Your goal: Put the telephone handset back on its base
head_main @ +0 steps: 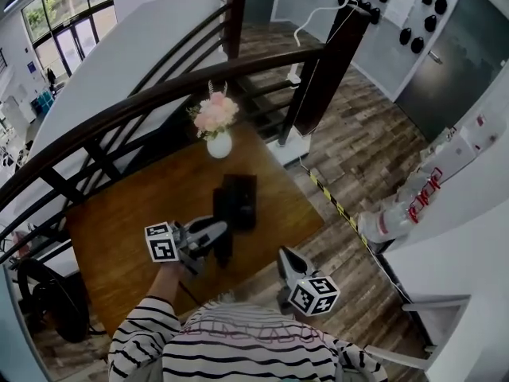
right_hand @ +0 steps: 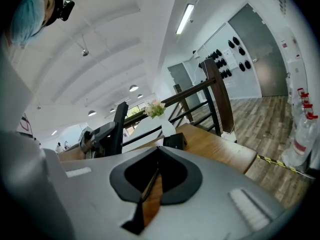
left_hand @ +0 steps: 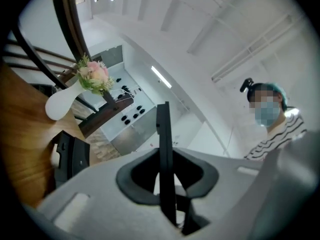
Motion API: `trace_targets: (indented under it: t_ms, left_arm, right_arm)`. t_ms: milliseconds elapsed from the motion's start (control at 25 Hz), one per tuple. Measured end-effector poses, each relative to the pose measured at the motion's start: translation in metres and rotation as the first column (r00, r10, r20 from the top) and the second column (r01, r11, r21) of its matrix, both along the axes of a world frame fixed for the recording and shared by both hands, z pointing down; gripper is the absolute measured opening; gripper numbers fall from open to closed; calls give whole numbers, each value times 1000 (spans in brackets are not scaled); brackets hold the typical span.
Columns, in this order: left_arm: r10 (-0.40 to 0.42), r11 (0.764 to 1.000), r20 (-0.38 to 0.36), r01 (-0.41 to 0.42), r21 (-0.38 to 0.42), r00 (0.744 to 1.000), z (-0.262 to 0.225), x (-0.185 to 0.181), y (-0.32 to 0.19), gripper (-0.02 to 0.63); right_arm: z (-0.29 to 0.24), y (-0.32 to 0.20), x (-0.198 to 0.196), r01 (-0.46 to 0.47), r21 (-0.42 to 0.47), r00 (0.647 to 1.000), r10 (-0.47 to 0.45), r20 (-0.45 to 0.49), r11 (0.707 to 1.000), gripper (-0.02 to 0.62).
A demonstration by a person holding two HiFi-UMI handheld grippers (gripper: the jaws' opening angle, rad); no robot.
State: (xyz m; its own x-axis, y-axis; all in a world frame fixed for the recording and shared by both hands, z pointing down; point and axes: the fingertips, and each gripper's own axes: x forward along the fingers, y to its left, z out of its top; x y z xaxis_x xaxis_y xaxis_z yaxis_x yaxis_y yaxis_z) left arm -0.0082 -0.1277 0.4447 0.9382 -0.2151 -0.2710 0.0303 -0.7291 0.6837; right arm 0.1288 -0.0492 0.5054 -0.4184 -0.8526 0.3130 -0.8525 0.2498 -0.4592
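Note:
The black telephone base (head_main: 238,200) sits near the middle of the wooden table (head_main: 127,237); it also shows at the left of the left gripper view as base (left_hand: 70,154). My left gripper (head_main: 215,235) is shut on the thin black handset (left_hand: 165,164), seen edge-on and upright between the jaws. In the head view the handset (head_main: 223,249) hangs just short of the base's near side. My right gripper (head_main: 288,263) hovers off the table's near right corner, jaws together with nothing in them. From the right gripper view, the left gripper (right_hand: 97,136) and handset (right_hand: 118,126) stand left of the base (right_hand: 175,140).
A white vase of pink flowers (head_main: 216,130) stands at the table's far edge. A dark curved railing (head_main: 159,94) and thick post (head_main: 326,62) run behind it. Yellow-black tape (head_main: 338,207) crosses the plank floor on the right, near white bottles (head_main: 394,221).

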Motion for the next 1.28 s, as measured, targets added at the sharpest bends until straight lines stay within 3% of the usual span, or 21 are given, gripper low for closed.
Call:
trace_targets:
  t_ms: [120,280,440,680,880,1280]
  left_arm:
    - [2,999,-38,-4,-45,999,11,-6,-22,71]
    - [12,997,-13,-13,-74,1000,34,-4,-45,71]
    - [27,996,8,-26,-88,1000,50,7,-56,71]
    - [-16,995,7,17,-96,1000,55,19,-88,71]
    - [-44,993,57,50,-108,997,70,23,-113,71]
    - [-9,985,153,36,-170,988,133,29,-141,71]
  right_arm:
    - [5,-10,-6,-15,-13,1000,15,-10,1000,2]
    - [14,-22,-10,-26,-33,1000,26,-8,999,2]
    - [23,-30,-6,-9,-72,1000,8,-17,997,2]
    - [27,-59,11,54,-79,998,-56,-19,995,2]
    - [30,-74,28,88,-88,996,-90,-25,992,2]
    - [47,-85,50,84,-135,996,-87,-18,987,2]
